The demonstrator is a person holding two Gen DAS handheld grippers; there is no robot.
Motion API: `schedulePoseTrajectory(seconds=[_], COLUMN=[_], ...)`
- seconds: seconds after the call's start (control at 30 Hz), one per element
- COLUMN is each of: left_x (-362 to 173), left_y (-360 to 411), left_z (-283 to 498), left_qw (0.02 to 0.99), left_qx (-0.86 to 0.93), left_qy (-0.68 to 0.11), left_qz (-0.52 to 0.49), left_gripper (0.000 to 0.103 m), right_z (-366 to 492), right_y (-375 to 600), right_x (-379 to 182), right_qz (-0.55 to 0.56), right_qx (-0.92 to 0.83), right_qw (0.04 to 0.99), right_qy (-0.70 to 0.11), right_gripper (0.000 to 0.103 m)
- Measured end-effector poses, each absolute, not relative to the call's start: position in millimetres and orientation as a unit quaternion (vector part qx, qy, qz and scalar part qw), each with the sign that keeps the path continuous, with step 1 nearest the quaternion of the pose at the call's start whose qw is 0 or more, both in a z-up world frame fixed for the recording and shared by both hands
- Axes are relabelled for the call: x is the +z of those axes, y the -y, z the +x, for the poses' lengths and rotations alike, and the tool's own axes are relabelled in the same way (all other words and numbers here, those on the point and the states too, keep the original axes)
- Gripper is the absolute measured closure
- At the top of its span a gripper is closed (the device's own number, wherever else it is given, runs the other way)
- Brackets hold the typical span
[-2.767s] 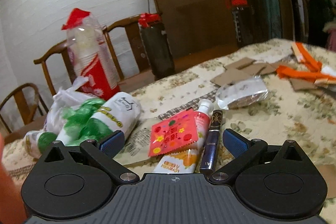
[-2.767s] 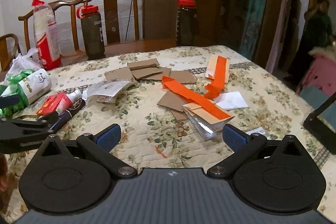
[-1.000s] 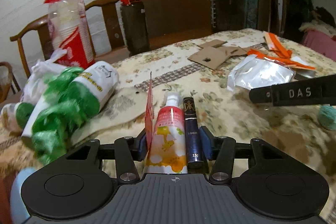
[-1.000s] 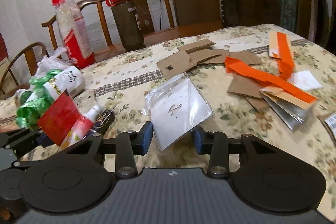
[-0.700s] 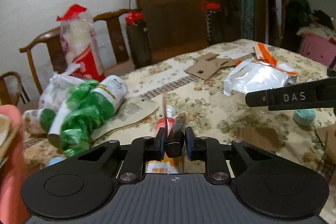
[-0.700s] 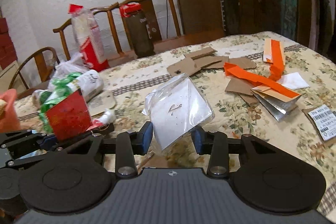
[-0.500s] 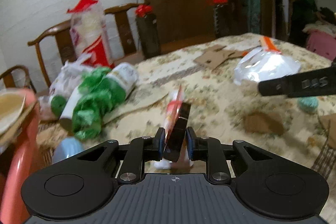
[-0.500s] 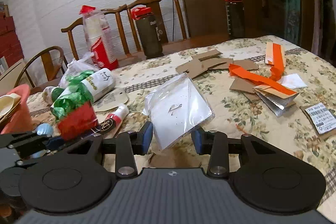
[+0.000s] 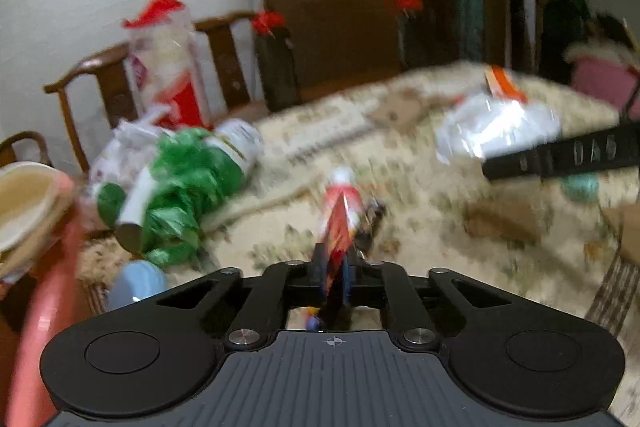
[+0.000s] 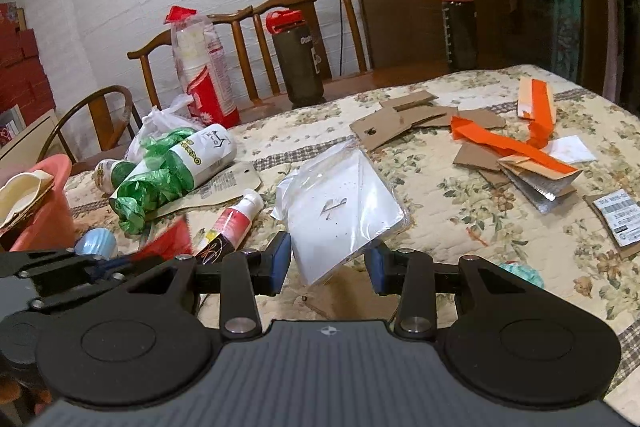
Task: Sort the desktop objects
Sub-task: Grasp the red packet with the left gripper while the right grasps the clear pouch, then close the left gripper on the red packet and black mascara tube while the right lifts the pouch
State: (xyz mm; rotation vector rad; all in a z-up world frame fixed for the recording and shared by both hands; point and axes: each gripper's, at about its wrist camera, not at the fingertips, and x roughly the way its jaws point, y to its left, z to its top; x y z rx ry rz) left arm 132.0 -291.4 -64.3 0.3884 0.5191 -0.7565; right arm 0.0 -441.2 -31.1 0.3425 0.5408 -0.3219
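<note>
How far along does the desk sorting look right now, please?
Early. Done: only some pale scraps sit in the pink tub. In hand: the left gripper, jaws just eased open, pinches a red packet; the right gripper holds a clear plastic bag. Left: the tube, cardboard pieces and orange strips lie unsorted.

A floral quilted cloth (image 10: 460,211) covers the table. On it lie cardboard pieces (image 10: 404,119), orange strips (image 10: 508,143), a red-and-white tube (image 10: 236,219), a green-wrapped roll (image 10: 176,167) and a barcode label (image 10: 620,215). A salmon basin (image 10: 44,211) stands at its left edge.
</note>
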Motion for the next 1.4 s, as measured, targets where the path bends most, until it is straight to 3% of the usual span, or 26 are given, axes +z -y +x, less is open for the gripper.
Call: schedulePoseTrajectory(seconds=[0.07,0.1,0.2,0.23,0.27,0.37,0.5,0.53,0.57,1.4], left_x=[-71,-73,-78,-80,-83,-87,-85,-84,-82,10], left_y=[297,298,305,307,309,312,315,314,314,254], left_z=[131,130,139,143,146,149,143,141,139,98], left_qw=[0.883,0.888,0.881,0.878,0.876,0.878,0.884,0.885,0.886,0.917], left_qx=[-0.353,-0.347,-0.355,-0.359,-0.358,-0.358,-0.349,-0.351,-0.352,-0.34], left_qy=[-0.238,-0.229,-0.245,-0.255,-0.26,-0.259,-0.243,-0.238,-0.234,-0.15], left_qz=[0.198,0.198,0.194,0.191,0.19,0.186,0.196,0.194,0.193,0.145], left_gripper=[0.017,0.012,0.023,0.029,0.046,0.061,0.068,0.084,0.092,0.094], right_z=[1,2,4,4,5,6,9,9,9,5], right_y=[441,441,440,440,441,443,443,442,440,360], right_x=[-32,-33,-34,-35,-35,-36,-38,-39,-39,22], right_qz=[0.169,0.169,0.166,0.165,0.165,0.166,0.164,0.16,0.155,0.042], right_qx=[-0.156,-0.154,-0.155,-0.156,-0.157,-0.159,-0.162,-0.163,-0.165,-0.177], right_qw=[0.936,0.936,0.936,0.936,0.936,0.935,0.933,0.933,0.934,0.955], right_qy=[-0.266,-0.266,-0.269,-0.27,-0.27,-0.272,-0.277,-0.278,-0.278,-0.236], right_gripper=[0.059,0.059,0.059,0.059,0.059,0.058,0.058,0.058,0.058,0.058])
